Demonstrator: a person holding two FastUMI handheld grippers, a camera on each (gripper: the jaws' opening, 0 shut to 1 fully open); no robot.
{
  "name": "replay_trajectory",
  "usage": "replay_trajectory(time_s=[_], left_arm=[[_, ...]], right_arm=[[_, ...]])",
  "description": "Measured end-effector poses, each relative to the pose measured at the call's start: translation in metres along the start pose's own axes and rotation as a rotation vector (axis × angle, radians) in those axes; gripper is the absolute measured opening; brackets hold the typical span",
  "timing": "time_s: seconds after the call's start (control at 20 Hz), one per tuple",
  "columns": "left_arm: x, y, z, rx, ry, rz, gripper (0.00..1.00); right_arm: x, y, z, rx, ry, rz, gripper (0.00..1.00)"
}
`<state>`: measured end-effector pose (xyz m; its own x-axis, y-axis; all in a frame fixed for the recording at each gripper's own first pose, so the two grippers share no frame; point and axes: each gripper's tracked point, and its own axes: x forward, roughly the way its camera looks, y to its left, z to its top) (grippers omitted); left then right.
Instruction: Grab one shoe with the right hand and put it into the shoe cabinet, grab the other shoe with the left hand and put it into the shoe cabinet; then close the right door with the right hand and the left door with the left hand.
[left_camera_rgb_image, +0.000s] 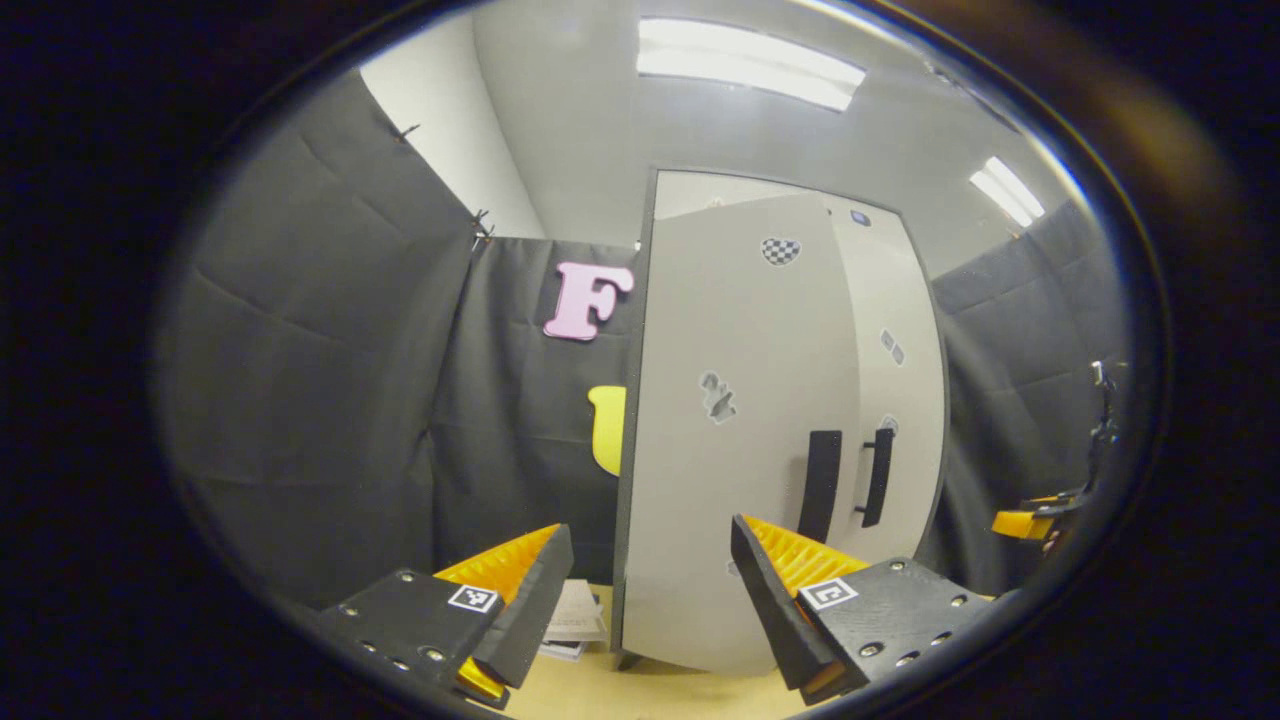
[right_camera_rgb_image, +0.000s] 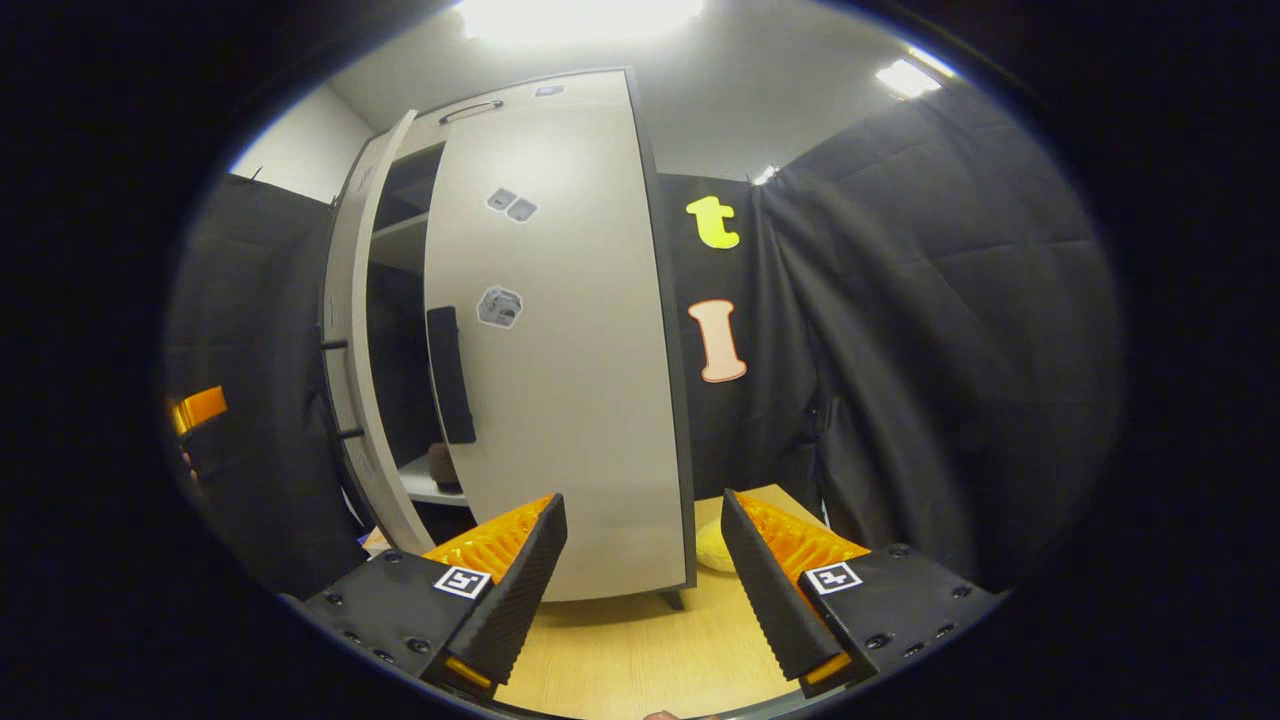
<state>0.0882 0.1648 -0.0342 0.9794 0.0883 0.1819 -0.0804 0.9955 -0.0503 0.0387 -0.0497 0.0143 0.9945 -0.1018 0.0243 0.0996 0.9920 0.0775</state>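
The pale grey shoe cabinet (left_camera_rgb_image: 740, 400) stands upright on a wooden surface. In the left gripper view its left door (left_camera_rgb_image: 730, 480) faces me, swung partly out, with the right door (left_camera_rgb_image: 900, 330) flat behind it. My left gripper (left_camera_rgb_image: 645, 600) is open in front of the left door's lower part, holding nothing. In the right gripper view the right door (right_camera_rgb_image: 560, 350) looks almost flat against the cabinet and the left door (right_camera_rgb_image: 365, 330) stands ajar. Through the gap a brown shoe (right_camera_rgb_image: 443, 465) rests on a shelf. My right gripper (right_camera_rgb_image: 640, 570) is open and empty, short of the right door.
Black handles (left_camera_rgb_image: 822, 485) sit near the doors' meeting edges. Papers (left_camera_rgb_image: 578, 620) lie on the wood left of the cabinet's foot. A pale yellow object (right_camera_rgb_image: 715, 550) lies by its right corner. Black cloth walls close in on both sides.
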Motion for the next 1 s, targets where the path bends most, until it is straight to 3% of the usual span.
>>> replay_trajectory(time_s=[0.05,0.1,0.15,0.25,0.3,0.65,0.7,0.75,1.0], left_arm=[[-0.005,0.003,-0.003,-0.012,0.005,0.012,0.92],[-0.010,0.005,-0.007,-0.026,0.012,0.016,0.92],[-0.014,0.007,-0.012,-0.035,0.020,0.022,1.00],[-0.018,0.016,-0.021,-0.027,0.037,0.040,1.00],[-0.019,0.018,-0.023,-0.024,0.047,0.046,0.92],[-0.015,0.012,-0.033,-0.037,0.065,0.033,0.93],[-0.013,0.011,-0.034,-0.037,0.068,0.030,0.89],[-0.011,0.010,-0.036,-0.036,0.072,0.026,0.93],[-0.007,0.001,-0.037,-0.053,0.073,0.000,0.93]], right_arm=[[0.002,0.003,0.010,0.004,-0.013,0.006,0.98],[0.002,0.006,0.018,0.008,-0.028,0.011,0.98],[0.003,0.007,0.023,0.009,-0.039,0.014,0.98],[0.004,0.012,0.034,0.006,-0.058,0.019,0.98],[0.004,0.012,0.037,0.002,-0.064,0.018,0.98],[0.009,0.017,0.034,0.004,-0.048,0.021,0.98],[0.009,0.017,0.034,0.001,-0.046,0.019,0.98],[0.009,0.016,0.032,-0.002,-0.040,0.016,0.98],[0.003,0.011,0.030,0.001,-0.035,-0.002,0.98]])
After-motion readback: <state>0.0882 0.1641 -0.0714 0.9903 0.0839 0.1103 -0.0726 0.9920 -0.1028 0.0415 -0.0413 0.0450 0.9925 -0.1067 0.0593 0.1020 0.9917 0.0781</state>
